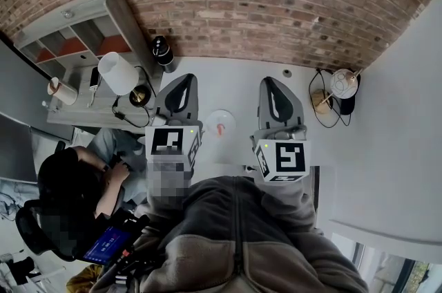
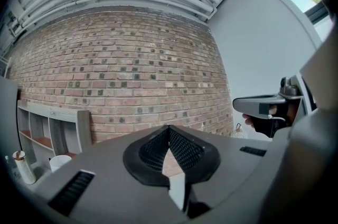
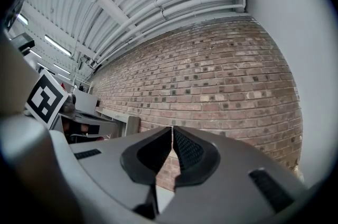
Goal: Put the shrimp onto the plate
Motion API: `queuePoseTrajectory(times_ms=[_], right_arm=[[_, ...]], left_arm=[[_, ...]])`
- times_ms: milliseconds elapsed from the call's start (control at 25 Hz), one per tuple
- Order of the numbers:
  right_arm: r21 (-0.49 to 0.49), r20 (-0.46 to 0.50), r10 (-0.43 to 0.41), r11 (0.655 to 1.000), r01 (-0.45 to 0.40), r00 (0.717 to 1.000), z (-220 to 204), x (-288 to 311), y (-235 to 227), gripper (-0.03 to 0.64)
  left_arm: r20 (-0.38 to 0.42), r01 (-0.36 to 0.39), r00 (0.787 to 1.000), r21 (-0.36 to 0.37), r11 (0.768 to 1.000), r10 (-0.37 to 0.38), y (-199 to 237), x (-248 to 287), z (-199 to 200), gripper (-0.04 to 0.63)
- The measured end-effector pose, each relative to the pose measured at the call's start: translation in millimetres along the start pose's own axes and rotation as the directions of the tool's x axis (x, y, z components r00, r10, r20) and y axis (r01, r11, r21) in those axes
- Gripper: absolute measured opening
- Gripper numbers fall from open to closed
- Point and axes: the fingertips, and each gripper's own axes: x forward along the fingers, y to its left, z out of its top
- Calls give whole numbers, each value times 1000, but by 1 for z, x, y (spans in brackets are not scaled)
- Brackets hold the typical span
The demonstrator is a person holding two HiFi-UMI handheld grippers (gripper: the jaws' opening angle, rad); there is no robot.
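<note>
Both claws are clenched on nothing. In the left gripper view the left claw (image 2: 169, 129) has its ridged pads meeting at the tips, with only the brick wall (image 2: 132, 70) beyond, and the right gripper view shows the right claw (image 3: 172, 129) pressed together the same way. They are held roughly level, side by side over the near part of the white tabletop (image 1: 235, 81), pointing at the far wall rather than down at the work. That reads as a resting pose, not a reach. Between them in the head view sits the pale round plate (image 1: 219, 124). A small pinkish thing at its middle looks like the shrimp (image 1: 221, 128), though it is too small to be sure. If so, the shrimp already lies on the plate and the empty claws flank it because nothing is left to carry; otherwise the pick has not yet begun.
</note>
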Motion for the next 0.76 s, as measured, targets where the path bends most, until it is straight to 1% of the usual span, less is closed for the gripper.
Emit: queuePoseTrajectory(times_ms=[240, 760], right_arm=[[-7, 4, 7, 1000, -7, 1000, -2, -2, 4, 2], [-18, 0, 34, 999, -34, 999, -6, -2, 20, 2]], left_arm=[[19, 22, 1000, 19, 1000, -23, -5, -2, 1, 5], [-1, -7, 1000, 9, 1000, 8, 6, -9, -10, 5]])
